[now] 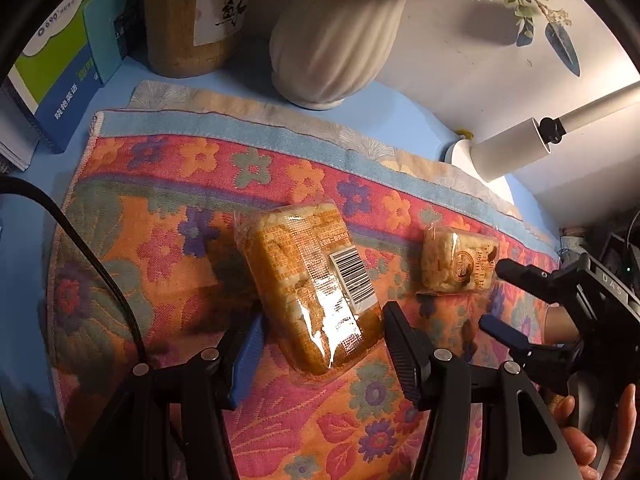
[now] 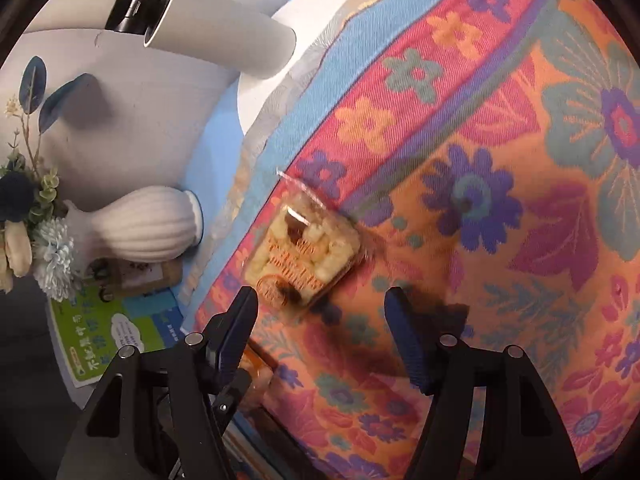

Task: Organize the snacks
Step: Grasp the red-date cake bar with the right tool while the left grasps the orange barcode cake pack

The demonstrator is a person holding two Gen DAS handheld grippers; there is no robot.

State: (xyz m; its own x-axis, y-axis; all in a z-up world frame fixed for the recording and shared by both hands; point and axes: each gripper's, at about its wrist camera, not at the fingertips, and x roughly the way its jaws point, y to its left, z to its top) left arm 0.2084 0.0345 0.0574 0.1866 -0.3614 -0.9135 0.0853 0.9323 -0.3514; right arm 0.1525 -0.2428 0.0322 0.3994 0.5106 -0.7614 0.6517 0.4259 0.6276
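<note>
A white ribbed vase [image 1: 332, 36] stands just beyond the far edge of the floral cloth [image 1: 168, 216] and holds a bunch of artificial flowers [image 2: 36, 224], pale blue, cream and dark blue, with green sprigs. Beside the vase stands a tan cylindrical canister [image 1: 184, 16] with a paper label; its contents cannot be seen.

On the floral cloth lie two wrapped snacks. The large snack pack [image 1: 310, 292], clear film over golden puffed pieces with a barcode sticker, lies near the cloth's middle. The small snack pack [image 1: 458, 262] lies nearer the cloth's lamp-side edge, apart from the large one.

The left gripper [image 1: 320, 344] has its jaws spread on either side of the large snack pack's near end. The blue pad sits just beside the pack's edge; whether the pads press on it cannot be told.

The right gripper [image 2: 320, 320] has its jaws apart and empty. The small snack pack lies just ahead of its fingertips, closer to one finger, untouched.
</note>
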